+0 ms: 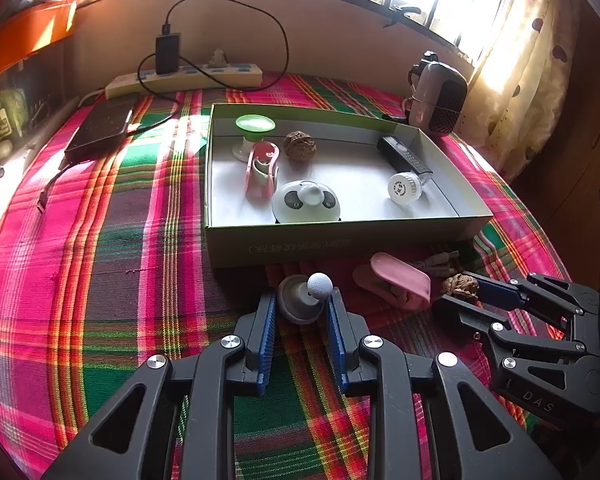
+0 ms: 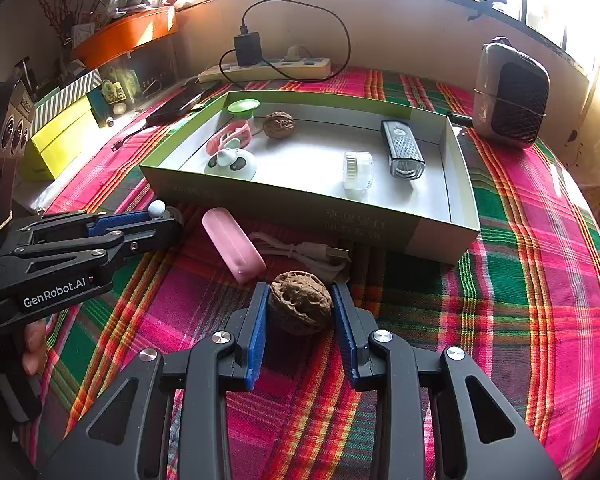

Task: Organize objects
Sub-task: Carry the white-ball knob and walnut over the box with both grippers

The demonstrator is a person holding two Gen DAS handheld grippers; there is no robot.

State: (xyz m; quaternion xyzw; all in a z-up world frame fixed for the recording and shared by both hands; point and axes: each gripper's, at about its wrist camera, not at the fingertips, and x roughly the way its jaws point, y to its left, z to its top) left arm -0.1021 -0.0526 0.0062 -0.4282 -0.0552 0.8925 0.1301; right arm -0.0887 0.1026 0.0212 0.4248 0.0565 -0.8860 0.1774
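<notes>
A shallow green-rimmed box (image 1: 340, 240) (image 2: 308, 208) on the plaid cloth holds a green-topped stand (image 1: 255, 124), a walnut (image 1: 299, 146), a pink clip (image 1: 262, 168), a panda-faced lid (image 1: 306, 202), a white round cap (image 1: 405, 188) and a black-and-silver device (image 1: 404, 156). My left gripper (image 1: 302, 304) is around a grey suction base with a white ball (image 1: 320, 286), fingers touching it. My right gripper (image 2: 300, 308) is closed on a second walnut (image 2: 300, 302) resting on the cloth. A pink case (image 2: 234, 244) and a white cable (image 2: 304, 252) lie in front of the box.
A power strip (image 1: 184, 78) with a black charger and cord lies at the back. A dark phone (image 1: 100, 128) sits back left, a small heater (image 2: 512, 92) back right. Yellow and striped boxes (image 2: 60, 128) stand off the left edge.
</notes>
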